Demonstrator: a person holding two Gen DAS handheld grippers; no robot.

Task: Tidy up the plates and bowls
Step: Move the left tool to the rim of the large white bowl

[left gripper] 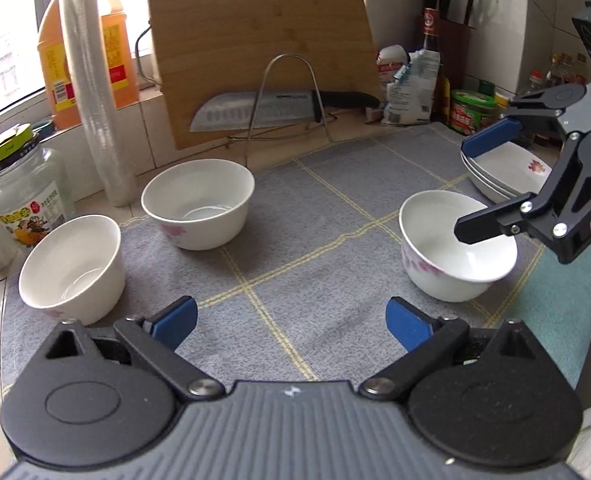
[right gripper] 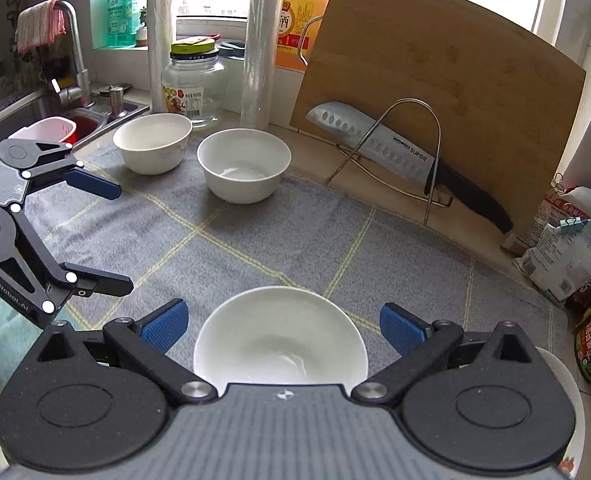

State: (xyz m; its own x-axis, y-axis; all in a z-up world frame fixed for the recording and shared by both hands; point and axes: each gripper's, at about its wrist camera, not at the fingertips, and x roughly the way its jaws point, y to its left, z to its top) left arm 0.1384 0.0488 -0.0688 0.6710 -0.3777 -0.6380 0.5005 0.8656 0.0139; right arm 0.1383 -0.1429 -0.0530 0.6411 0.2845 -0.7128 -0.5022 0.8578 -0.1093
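Reading SUPOR on the knife [right gripper: 395,152] blade, three white bowls [right gripper: 280,340] sat empty, both hand-held grippers [right gripper: 283,326] gaped apart, nothing clamped.

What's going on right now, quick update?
Left gripper and right gripper open, empty. Three bowls apart on mat; plates stacked. Nothing in the way.

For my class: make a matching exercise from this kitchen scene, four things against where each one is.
Things:
1. knife
2. pink cloth
3. stacked plates
4. glass jar

Places:
A. draped over the tap
B. behind the two far bowls
C. on the wire rack before the cutting board
D. at the mat's right edge, behind the near bowl

Pairs: 1-C, 2-A, 3-D, 4-B
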